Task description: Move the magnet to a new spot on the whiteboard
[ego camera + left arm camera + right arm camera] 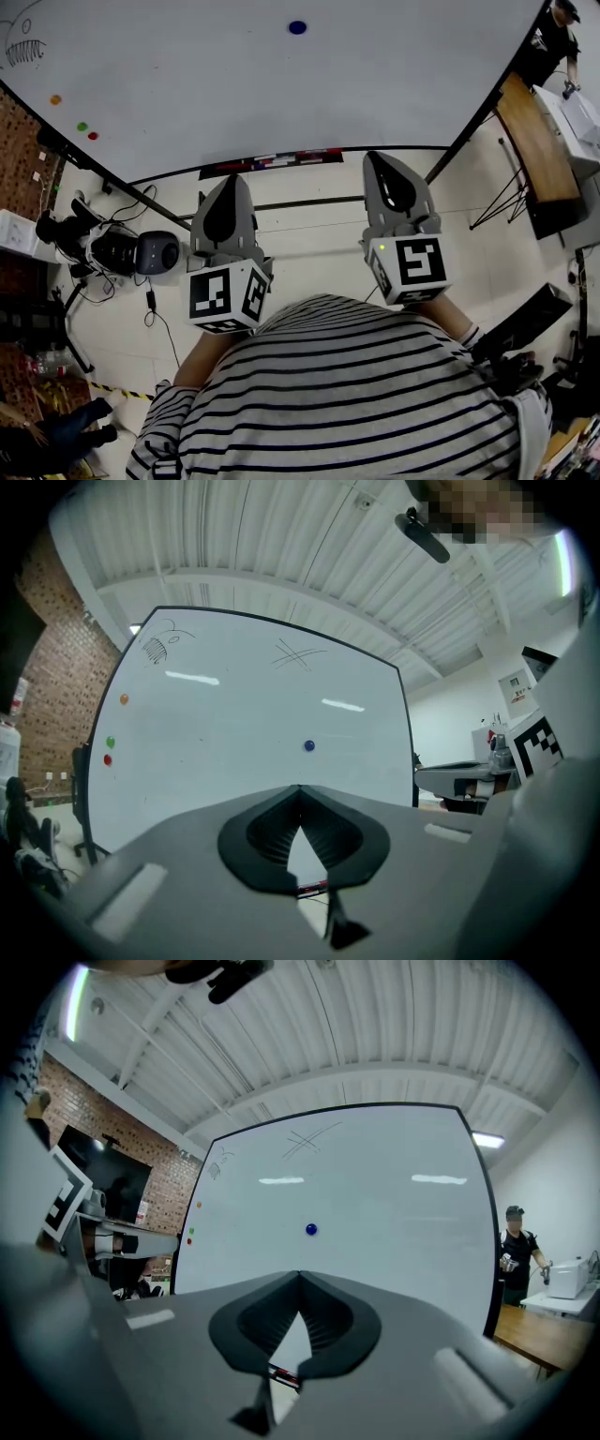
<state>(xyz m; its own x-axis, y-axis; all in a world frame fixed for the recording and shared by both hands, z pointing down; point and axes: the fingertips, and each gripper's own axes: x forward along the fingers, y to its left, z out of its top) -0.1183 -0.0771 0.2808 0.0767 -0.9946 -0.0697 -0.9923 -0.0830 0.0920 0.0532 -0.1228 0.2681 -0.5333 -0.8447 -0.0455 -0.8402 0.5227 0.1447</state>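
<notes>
Blue magnet [297,27] on whiteboard [234,84], left gripper [231,183] closed and empty, right gripper [382,161] closed and empty

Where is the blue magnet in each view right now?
Head view: blue magnet at top centre, on the whiteboard.
Left gripper view: mid-frame, just right of centre.
Right gripper view: mid-frame, just right of centre.
Shared landmark: red magnet by the board's left edge.
</notes>
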